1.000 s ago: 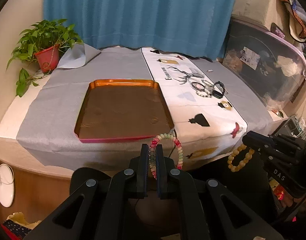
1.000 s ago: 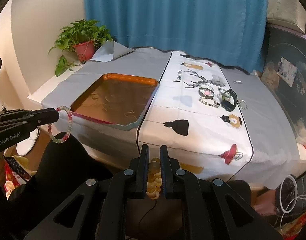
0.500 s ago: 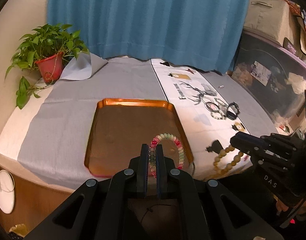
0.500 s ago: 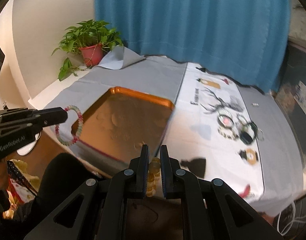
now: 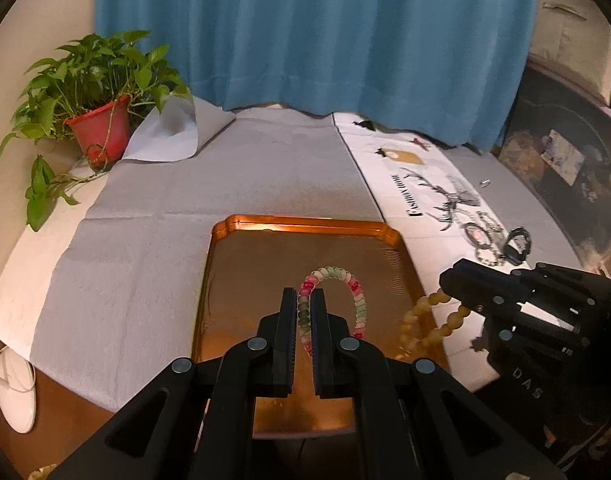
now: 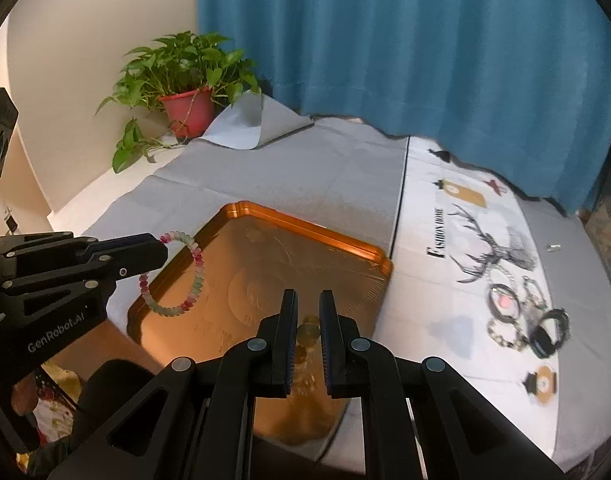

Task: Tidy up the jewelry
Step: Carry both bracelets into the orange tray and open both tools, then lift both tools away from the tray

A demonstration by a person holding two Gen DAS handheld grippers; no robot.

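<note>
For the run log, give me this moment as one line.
left gripper: pink-green bracelet held | right gripper: amber bracelet held | both over orange tray

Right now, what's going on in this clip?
A person is sorting jewelry with two handheld grippers. The left gripper is shut on a pink-and-green bead bracelet, the right gripper on a yellow bead bracelet. Both hang over the orange tray, not yet set down. More jewelry lies on the white printed cloth.
</note>
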